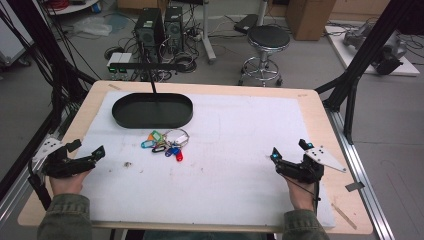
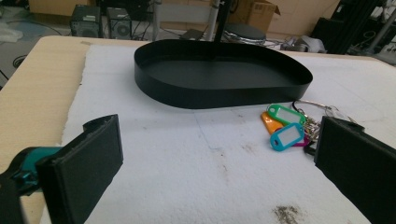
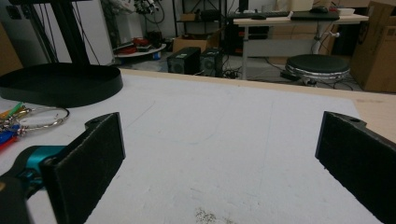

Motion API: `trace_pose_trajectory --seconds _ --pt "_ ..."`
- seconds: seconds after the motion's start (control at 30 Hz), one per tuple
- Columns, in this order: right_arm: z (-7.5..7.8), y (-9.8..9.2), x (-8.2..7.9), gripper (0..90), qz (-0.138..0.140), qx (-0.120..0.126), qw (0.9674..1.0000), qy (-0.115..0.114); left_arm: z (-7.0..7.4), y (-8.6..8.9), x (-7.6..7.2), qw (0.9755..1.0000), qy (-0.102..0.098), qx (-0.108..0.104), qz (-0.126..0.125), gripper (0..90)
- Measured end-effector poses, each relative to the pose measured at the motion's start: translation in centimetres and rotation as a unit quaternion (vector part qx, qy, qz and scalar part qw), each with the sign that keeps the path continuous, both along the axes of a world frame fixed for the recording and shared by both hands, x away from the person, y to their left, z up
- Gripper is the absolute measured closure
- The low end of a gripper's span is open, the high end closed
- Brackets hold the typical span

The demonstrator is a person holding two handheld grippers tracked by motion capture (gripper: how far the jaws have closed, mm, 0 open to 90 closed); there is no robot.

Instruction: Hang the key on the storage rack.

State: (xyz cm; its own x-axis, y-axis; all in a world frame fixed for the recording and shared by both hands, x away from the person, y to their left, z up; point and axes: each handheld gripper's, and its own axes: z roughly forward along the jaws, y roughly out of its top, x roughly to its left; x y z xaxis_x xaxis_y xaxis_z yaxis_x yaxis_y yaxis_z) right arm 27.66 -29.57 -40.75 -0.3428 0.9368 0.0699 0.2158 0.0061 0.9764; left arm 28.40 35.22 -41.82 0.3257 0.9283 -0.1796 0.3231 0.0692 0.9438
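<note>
A bunch of keys with coloured plastic tags [image 1: 167, 144] lies on the white mat [image 1: 225, 165], just in front of a black oval tray [image 1: 152, 110]. In the left gripper view the key tags [image 2: 286, 130] lie ahead and to the right, with the black tray [image 2: 219, 86] behind them. My left gripper [image 1: 89, 149] rests at the mat's left edge, open, nothing between its jaws. My right gripper [image 1: 290, 150] sits at the right side of the mat, open and empty. In the right gripper view the key ring [image 3: 39, 117] and the tray [image 3: 60, 84] lie far left.
The mat covers most of a wooden table [image 1: 345, 200]. A thin black post [image 1: 152, 82] rises behind the tray. Small dirt specks [image 1: 128, 163] mark the mat near the left gripper. A stool [image 1: 267, 47] and computer towers [image 1: 160, 27] stand on the floor beyond.
</note>
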Motion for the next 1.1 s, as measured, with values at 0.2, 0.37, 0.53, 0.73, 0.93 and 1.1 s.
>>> trace_pose_trajectory --seconds 0.2,0.37,0.53,0.73,0.93,1.1 --pt "0.0 0.0 0.0 0.4 0.002 0.001 1.0000 -0.002 -0.1 -0.1 0.1 1.0000 0.005 0.000 -0.003 1.7" --pt "0.0 -0.2 0.1 0.4 0.000 0.013 0.9999 -0.001 -0.1 -0.2 0.2 0.9999 0.008 0.003 -0.006 1.7" --pt "-0.1 -0.1 0.1 0.3 0.003 0.010 0.9999 0.001 -0.1 -0.2 0.3 0.9999 0.010 -0.001 -0.007 1.7" --pt "-0.1 0.1 0.2 0.3 0.008 0.005 1.0000 0.000 -0.2 -0.6 0.4 0.9998 0.014 -0.001 -0.013 1.7" --pt "-0.2 0.1 0.3 0.4 0.009 0.000 1.0000 0.001 -0.3 -1.1 0.6 0.9997 0.017 -0.003 -0.019 1.7" --pt "-0.2 0.2 0.3 0.3 0.010 0.002 0.9999 0.006 -0.2 -1.7 0.8 0.9993 0.019 0.005 -0.031 1.7"
